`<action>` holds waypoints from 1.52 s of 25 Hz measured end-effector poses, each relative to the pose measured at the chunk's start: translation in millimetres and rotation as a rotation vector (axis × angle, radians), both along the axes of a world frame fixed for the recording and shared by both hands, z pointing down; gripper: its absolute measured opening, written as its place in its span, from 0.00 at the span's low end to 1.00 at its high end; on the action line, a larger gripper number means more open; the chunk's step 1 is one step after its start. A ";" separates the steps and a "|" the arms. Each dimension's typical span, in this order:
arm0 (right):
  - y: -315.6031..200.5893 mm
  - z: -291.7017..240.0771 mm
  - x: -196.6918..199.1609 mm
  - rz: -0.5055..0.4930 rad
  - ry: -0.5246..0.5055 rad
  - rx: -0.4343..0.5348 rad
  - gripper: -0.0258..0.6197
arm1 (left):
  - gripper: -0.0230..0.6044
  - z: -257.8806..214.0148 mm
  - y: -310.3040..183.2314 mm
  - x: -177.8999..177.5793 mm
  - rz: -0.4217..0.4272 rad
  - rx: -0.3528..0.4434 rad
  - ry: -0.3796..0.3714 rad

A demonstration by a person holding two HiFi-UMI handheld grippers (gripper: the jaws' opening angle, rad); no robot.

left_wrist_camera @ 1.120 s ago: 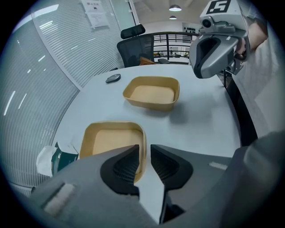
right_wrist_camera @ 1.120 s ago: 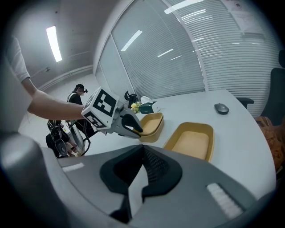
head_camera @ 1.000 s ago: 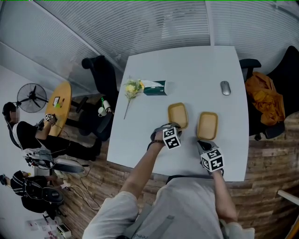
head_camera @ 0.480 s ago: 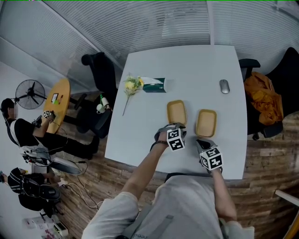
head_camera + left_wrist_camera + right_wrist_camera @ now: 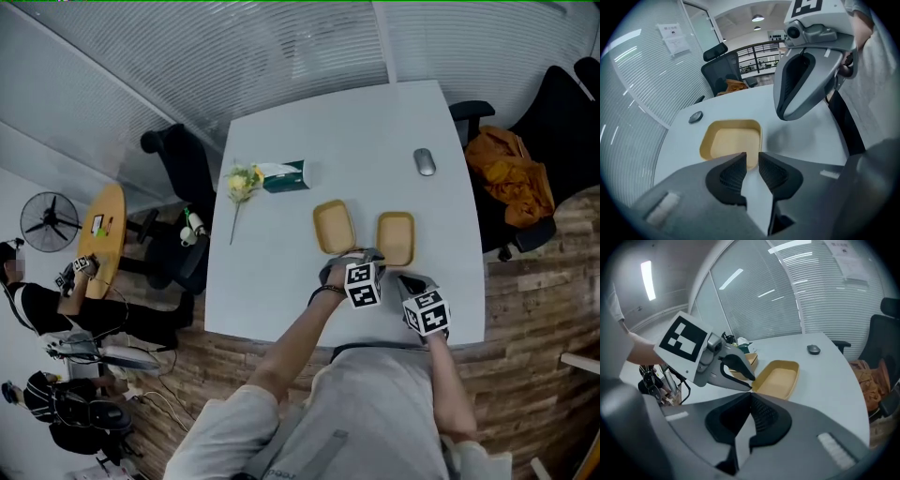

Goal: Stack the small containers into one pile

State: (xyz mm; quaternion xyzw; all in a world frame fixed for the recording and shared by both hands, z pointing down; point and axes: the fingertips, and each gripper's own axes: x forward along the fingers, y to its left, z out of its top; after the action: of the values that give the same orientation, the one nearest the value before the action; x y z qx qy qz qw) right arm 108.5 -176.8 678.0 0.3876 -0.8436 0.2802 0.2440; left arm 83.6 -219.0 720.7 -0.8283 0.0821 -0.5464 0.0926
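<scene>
left gripper (image 5: 368, 258) shifted, nearer right container (image 5: 396, 237)

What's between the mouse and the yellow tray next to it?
Nothing. Just bare table between the mouse and that tray, as the head view shows.

Right gripper (image 5: 751, 398) jaws closed together, empty, yellow container (image 5: 778, 379) just beyond on white table (image 5: 827, 376), left gripper (image 5: 749, 382) beside it

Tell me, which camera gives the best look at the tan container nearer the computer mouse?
The left gripper view: the container fills the middle, its empty inside plain, only its near rim behind the fingers. The right gripper view shows it nearly whole but slanted. The head view shows it small, from above.
</scene>
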 end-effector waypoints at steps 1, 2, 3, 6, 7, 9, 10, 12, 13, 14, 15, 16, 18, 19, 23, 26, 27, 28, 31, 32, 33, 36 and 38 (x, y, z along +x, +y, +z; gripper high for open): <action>-0.2 0.1 4.9 0.003 0.028 0.007 0.04 | 0.17 2.4 2.0 6.7 0.018 -0.006 -0.006; -0.5 -0.3 9.8 0.008 0.049 0.014 0.04 | 0.17 5.6 3.9 13.3 0.035 -0.013 -0.013; -0.6 -0.9 14.9 0.017 0.060 0.019 0.04 | 0.17 9.2 6.0 19.9 0.049 -0.019 -0.019; 0.6 -1.5 27.8 0.054 0.059 0.018 0.04 | 0.17 22.0 13.0 34.4 0.072 -0.045 -0.037; 1.5 -0.6 30.7 0.065 0.058 0.016 0.04 | 0.17 26.2 14.6 36.5 0.073 -0.055 -0.045; 3.3 0.9 36.1 0.080 0.057 0.013 0.04 | 0.17 32.7 16.0 39.1 0.064 -0.072 -0.060; 4.0 1.2 39.1 0.086 0.056 0.013 0.04 | 0.17 34.7 15.8 40.2 0.061 -0.076 -0.066; 4.5 1.2 44.9 0.101 0.055 0.013 0.04 | 0.17 37.9 14.8 41.6 0.064 -0.081 -0.080; 4.4 1.2 47.0 0.108 0.054 0.012 0.04 | 0.16 39.4 14.2 41.9 0.069 -0.082 -0.087; 4.2 1.1 48.3 0.113 0.053 0.011 0.04 | 0.16 40.6 13.5 42.0 0.075 -0.084 -0.092; 3.8 1.0 48.9 0.117 0.052 0.011 0.04 | 0.15 41.6 12.6 42.3 0.081 -0.084 -0.097; 3.5 0.8 49.0 0.118 0.052 0.010 0.04 | 0.13 42.6 11.8 42.6 0.087 -0.082 -0.102; 3.7 0.6 48.3 0.116 0.052 0.012 0.04 | 0.10 45.2 11.2 43.1 0.101 -0.079 -0.113; 3.9 0.6 48.0 0.116 0.053 0.013 0.04 | 0.08 46.6 11.5 43.6 0.106 -0.079 -0.116; 2.9 -1.2 45.9 0.112 0.056 0.019 0.04 | 0.07 45.3 11.9 45.3 0.110 -0.075 -0.106; 0.7 -2.1 39.8 0.095 0.057 0.018 0.04 | 0.07 39.1 9.3 44.6 0.107 -0.054 -0.096; 0.3 -1.8 36.8 0.088 0.058 0.017 0.04 | 0.07 36.7 8.4 44.0 0.106 -0.047 -0.092; 0.0 -1.6 33.4 0.079 0.058 0.017 0.04 | 0.07 34.2 7.2 42.9 0.104 -0.040 -0.089; -0.6 -1.1 24.0 0.049 0.062 0.017 0.04 | 0.07 27.0 2.1 37.6 0.098 -0.016 -0.089; -0.7 -0.7 21.4 0.041 0.063 0.016 0.04 | 0.07 24.4 0.2 36.2 0.094 -0.008 -0.086; -1.1 -0.3 19.2 0.033 0.063 0.016 0.04 | 0.07 21.4 -1.9 34.9 0.089 -0.001 -0.082; -4.9 -0.9 12.8 0.016 0.062 0.020 0.04 | 0.07 11.7 -9.5 30.7 0.071 0.020 -0.070; -6.3 -1.0 8.1 0.001 0.063 0.022 0.04 | 0.07 3.9 -14.2 28.0 0.061 0.036 -0.059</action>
State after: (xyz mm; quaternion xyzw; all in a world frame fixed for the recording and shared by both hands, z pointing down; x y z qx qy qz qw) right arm 116.6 -183.1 677.0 0.3992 -0.8384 0.2588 0.2659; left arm 111.6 -233.1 724.7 -0.8121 0.0638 -0.5660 0.1266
